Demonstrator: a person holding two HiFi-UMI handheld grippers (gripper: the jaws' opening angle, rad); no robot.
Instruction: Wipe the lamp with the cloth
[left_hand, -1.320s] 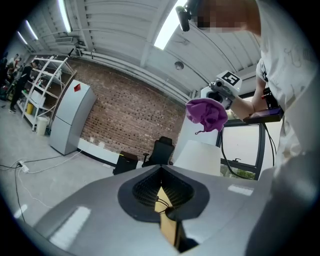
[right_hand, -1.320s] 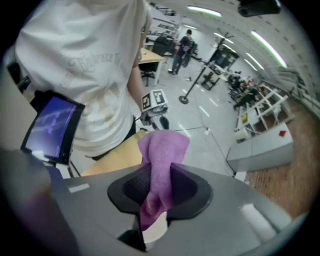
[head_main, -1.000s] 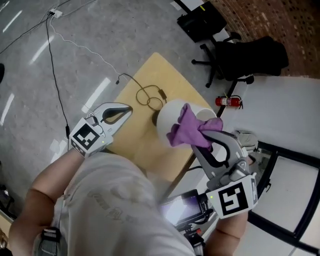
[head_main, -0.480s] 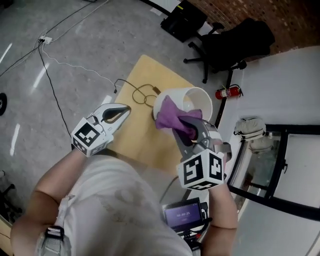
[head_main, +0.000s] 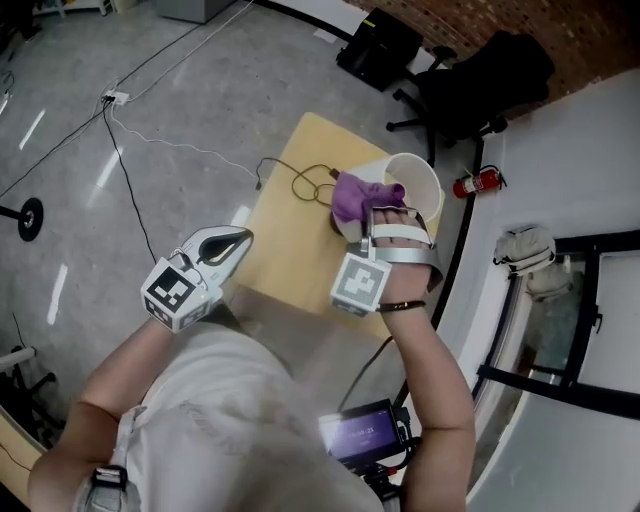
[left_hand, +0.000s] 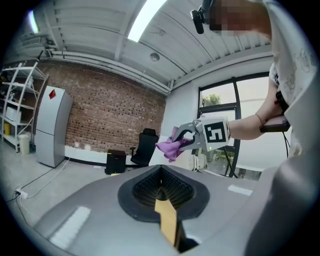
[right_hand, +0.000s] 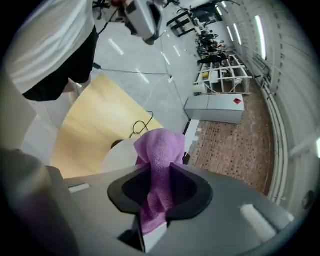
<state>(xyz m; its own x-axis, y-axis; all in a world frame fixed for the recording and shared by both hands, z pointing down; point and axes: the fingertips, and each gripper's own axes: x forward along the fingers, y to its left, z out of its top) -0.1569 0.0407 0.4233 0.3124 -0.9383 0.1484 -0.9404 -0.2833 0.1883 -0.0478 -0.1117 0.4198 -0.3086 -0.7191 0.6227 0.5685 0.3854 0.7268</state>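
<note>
The right gripper (right_hand: 156, 172) has its fingers pinching the purple cloth (right_hand: 161, 145), with a bunch of it standing out past the tips. The lamp (head_main: 408, 190) stands just beyond and below those tips, and the cloth is at the side of its white shade (right_hand: 117, 157) — whether it is pressing yet I cannot tell. The left gripper (head_main: 244, 235) has its fingers pressed together on nothing. It is well apart from the lamp, so nothing steadies it.

That is the main risk. A sideways wipe could tilt or slide the lamp, which looks to sit close to the edge of the table (head_main: 285, 240) on the side away from the left fingers. A slide would also tug the cable (head_main: 300, 182) looped beside the base. The pinch on the cloth is narrow, so drag along the shade could pull it out from between the fingers. If the bunch folds back, the bare fingertips could knock the shade
</note>
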